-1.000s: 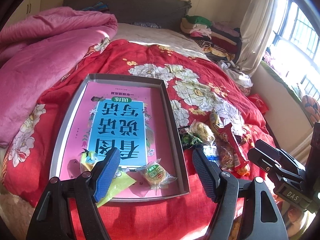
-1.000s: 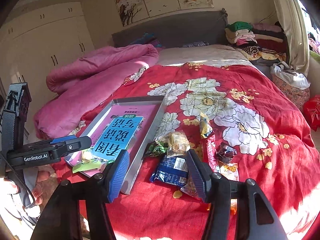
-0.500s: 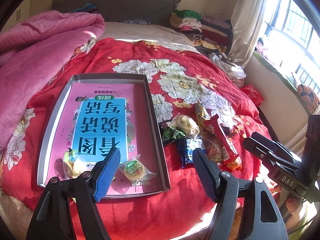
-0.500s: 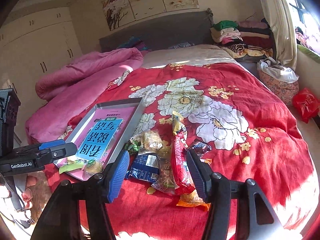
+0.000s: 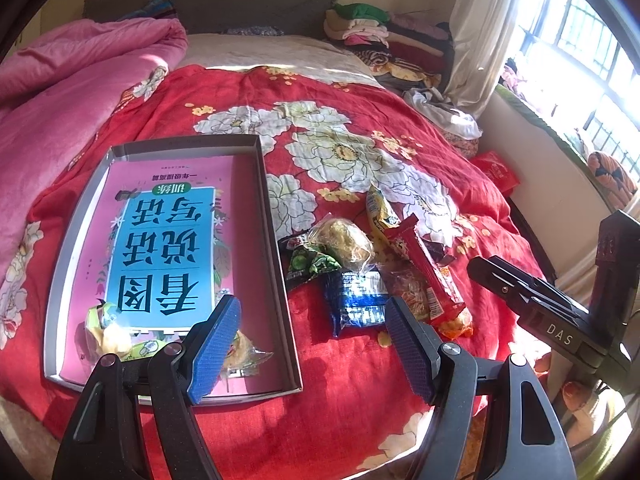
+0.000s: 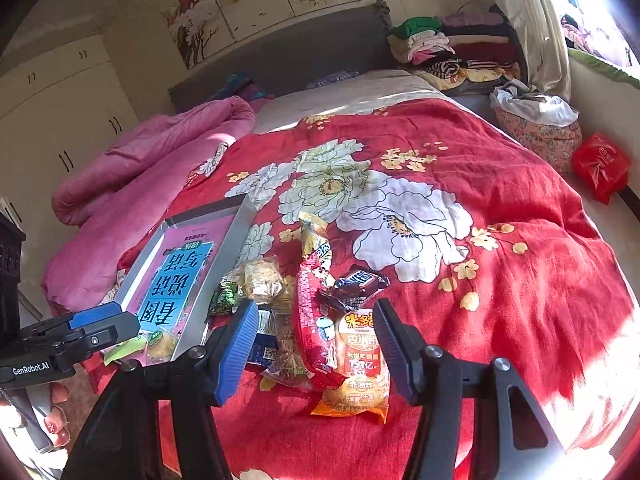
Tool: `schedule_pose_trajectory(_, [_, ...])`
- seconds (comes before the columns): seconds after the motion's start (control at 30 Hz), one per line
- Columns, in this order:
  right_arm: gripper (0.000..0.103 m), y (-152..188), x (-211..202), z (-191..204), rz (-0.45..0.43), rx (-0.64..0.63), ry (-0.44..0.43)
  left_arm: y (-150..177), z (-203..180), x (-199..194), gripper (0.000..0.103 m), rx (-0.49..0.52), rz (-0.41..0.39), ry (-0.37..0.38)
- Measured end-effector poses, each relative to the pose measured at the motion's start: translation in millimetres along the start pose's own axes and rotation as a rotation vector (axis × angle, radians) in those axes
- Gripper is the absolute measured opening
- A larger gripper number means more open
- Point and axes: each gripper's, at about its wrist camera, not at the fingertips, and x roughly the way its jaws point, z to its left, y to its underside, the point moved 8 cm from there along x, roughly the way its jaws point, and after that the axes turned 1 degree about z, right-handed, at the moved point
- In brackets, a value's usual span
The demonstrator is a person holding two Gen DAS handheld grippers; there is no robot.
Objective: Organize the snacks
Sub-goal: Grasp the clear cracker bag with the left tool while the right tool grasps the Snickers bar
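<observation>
A grey box (image 5: 276, 268) with a pink and blue book cover as its floor lies on the red floral bedspread. Two small wrapped snacks (image 5: 116, 332) lie at its near end. Right of it lies a pile of snacks: a blue packet (image 5: 352, 296), a green packet (image 5: 312, 262), a clear-wrapped cake (image 5: 346, 240), a long red packet (image 6: 310, 320) and an orange packet (image 6: 360, 364). My left gripper (image 5: 312, 344) is open and empty over the box's near right edge. My right gripper (image 6: 316, 344) is open and empty, its fingers on either side of the red and orange packets.
A pink quilt (image 5: 68, 92) is heaped at the left of the bed. Folded clothes (image 6: 440, 48) are stacked by the headboard. A red bag (image 6: 600, 166) lies on the floor at the right. The bed's near edge is just below both grippers.
Both grippers have shifted right along the bed's near edge. The snack pile now sits nearer the centre of both views, and the right gripper has closed in on it.
</observation>
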Motion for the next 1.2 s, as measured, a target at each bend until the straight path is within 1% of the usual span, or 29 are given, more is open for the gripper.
schedule_pose_trajectory(0.27, [0.059,-3.1,20.1,-13.9,0.023,0.008,0.022,-12.3,-17.0,31.2,0.076,0.004,0.052,0.020])
schedule_pose_trajectory(0.33, [0.059,-3.4,26.9,-16.1,0.035,0.002,0.032,-16.2,-19.5,39.5,0.076,-0.003,0.065,0.028])
schedule_pose_trajectory(0.47, [0.059,-5.6,42.8,-19.4,0.063,-0.011,0.037,-20.7,-23.7,56.3,0.076,-0.002,0.094,0.022])
schedule_pose_trajectory(0.6, [0.057,-7.1,59.6,-23.2,0.096,0.001,0.030,-24.6,-24.6,70.0,0.076,-0.029,0.125,0.032])
schedule_pose_trajectory(0.73, [0.056,-7.4,69.1,-24.7,0.113,0.005,0.027,-28.2,-27.2,82.6,0.066,-0.027,0.151,0.026])
schedule_pose_trajectory(0.8, [0.054,-7.1,71.6,-25.8,0.120,0.006,0.031,-30.1,-28.1,88.5,0.064,-0.034,0.160,0.029])
schedule_pose_trajectory(0.87, [0.052,-6.0,75.1,-28.9,0.133,0.012,0.038,-31.1,-29.5,94.0,0.057,-0.042,0.172,0.033])
schedule_pose_trajectory(0.93, [0.049,-4.1,79.8,-33.0,0.150,0.031,0.038,-32.9,-31.3,97.6,0.055,-0.039,0.172,0.027])
schedule_pose_trajectory(1.0, [0.049,-3.7,82.6,-35.0,0.156,0.046,0.025,-35.8,-33.0,100.9,0.052,-0.030,0.170,0.017])
schedule_pose_trajectory(1.03, [0.048,-4.5,82.8,-35.8,0.154,0.046,0.023,-37.0,-33.9,102.6,0.048,-0.031,0.172,0.018])
schedule_pose_trajectory(1.13, [0.043,-5.2,88.2,-36.8,0.162,0.044,0.024,-37.8,-32.6,110.5,0.041,-0.046,0.195,0.000])
schedule_pose_trajectory(1.2, [0.041,-5.2,93.0,-37.2,0.172,0.047,0.022,-37.2,-31.3,115.7,0.039,-0.057,0.208,-0.011])
